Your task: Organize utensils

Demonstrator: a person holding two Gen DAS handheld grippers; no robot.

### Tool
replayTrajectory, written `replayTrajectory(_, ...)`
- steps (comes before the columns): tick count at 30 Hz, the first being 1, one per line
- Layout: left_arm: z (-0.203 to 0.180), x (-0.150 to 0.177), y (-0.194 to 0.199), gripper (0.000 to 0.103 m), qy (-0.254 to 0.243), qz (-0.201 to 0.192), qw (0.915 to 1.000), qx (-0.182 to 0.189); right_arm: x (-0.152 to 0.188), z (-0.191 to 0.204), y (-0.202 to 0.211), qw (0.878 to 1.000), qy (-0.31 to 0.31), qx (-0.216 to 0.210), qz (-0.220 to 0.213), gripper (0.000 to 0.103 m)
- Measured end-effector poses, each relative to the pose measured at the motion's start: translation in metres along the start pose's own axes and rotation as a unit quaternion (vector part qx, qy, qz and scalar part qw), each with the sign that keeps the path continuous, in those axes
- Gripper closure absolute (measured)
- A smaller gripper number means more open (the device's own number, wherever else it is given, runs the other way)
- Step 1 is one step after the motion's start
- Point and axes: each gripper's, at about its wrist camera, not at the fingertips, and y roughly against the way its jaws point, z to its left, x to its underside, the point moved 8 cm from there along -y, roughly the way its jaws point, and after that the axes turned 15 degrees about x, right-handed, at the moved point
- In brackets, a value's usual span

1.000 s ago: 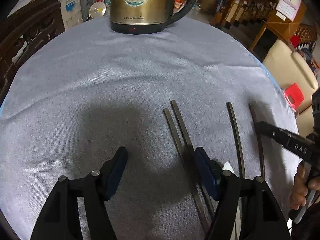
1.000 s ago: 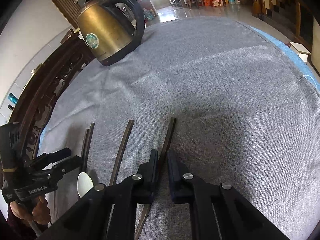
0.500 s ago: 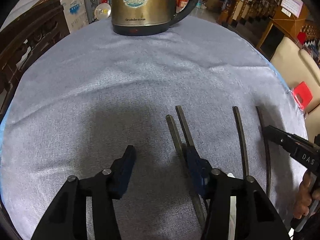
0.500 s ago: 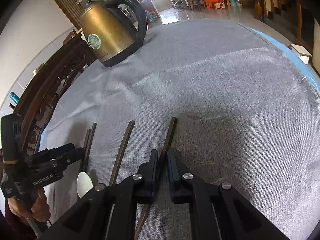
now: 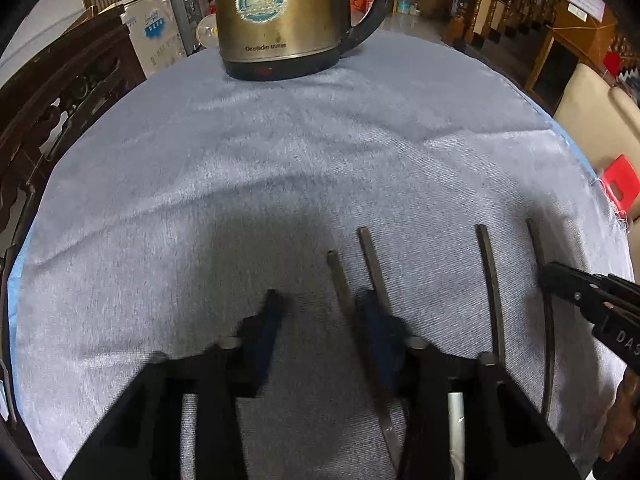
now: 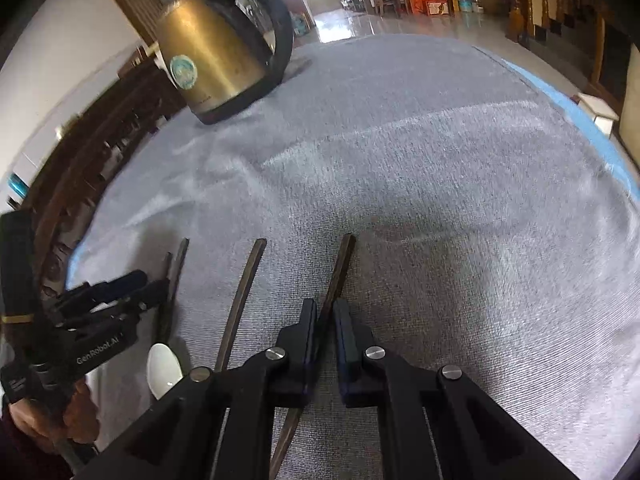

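**Left gripper closing beside the chopstick pair, right gripper clamped on a chopstick**

Left wrist view: the left gripper (image 5: pixel 318 312) has narrowed a good deal since a second ago, and its jaws are closing now. Between them lies the left chopstick (image 5: pixel 340 280) of a close pair; the pads do not yet press on it. The second chopstick (image 5: pixel 374 264) of the pair runs under or against the right finger, and which of these cannot be told. The frame is blurred around the fingers. Two more chopsticks (image 5: pixel 490 280) lie further right, apart from each other; the outer one passes under the right gripper (image 5: pixel 560 276), which enters from the right edge and is cut off there. A pale spoon (image 5: pixel 456 412) shows only as a sliver behind the left gripper's frame. The kettle (image 5: pixel 280 20) stands at the far rim of the desk (image 5: pixel 200 180), looming larger than before. The grey cloth between is bare, open room to the left and ahead.

Right wrist view: the right gripper (image 6: pixel 326 320) is nearly closed, pinching one chopstick (image 6: pixel 342 264), unchanged from before. Its lower end disappears under the fingers. Another chopstick (image 6: pixel 248 288) lies just left, then the pair beside the left gripper (image 6: pixel 148 284). The spoon (image 6: pixel 162 368) bowl lies near the lower left. To the right the cloth is open up to the blue edge.
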Motion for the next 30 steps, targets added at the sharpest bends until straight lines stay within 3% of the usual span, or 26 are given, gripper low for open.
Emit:
replayTrajectory(2, -0.003, -0.001, 0.0, 0.093, -0.005, 0.004, 1.0, 0.001, -0.002, 0.008, 0.0, 0.999, 0.033, 0.033, 0.004, 0.094)
replayTrajectory(6, -0.003, 0.01, 0.009, 0.097, -0.004, 0.007, 0.9999, 0.006, -0.004, 0.015, 0.0, 0.996, 0.059, 0.067, 0.012, 0.094)
replayTrajectory(13, 0.028, 0.037, 0.043, 0.098, 0.047, -0.02, 0.9985, 0.02, 0.005, -0.002, 0.007, 1.0, -0.002, 0.007, 0.011, 0.096)
replayTrajectory(19, 0.047, 0.052, 0.098, 0.098, 0.085, -0.092, 0.9918, 0.026, 0.01, -0.022, 0.043, 0.997, -0.047, -0.025, -0.053, 0.096)
replayTrajectory(30, 0.063, 0.094, 0.194, 0.098, 0.149, -0.209, 0.9662, 0.018, 0.041, -0.053, 0.146, 0.979, -0.104, -0.027, -0.172, 0.097)
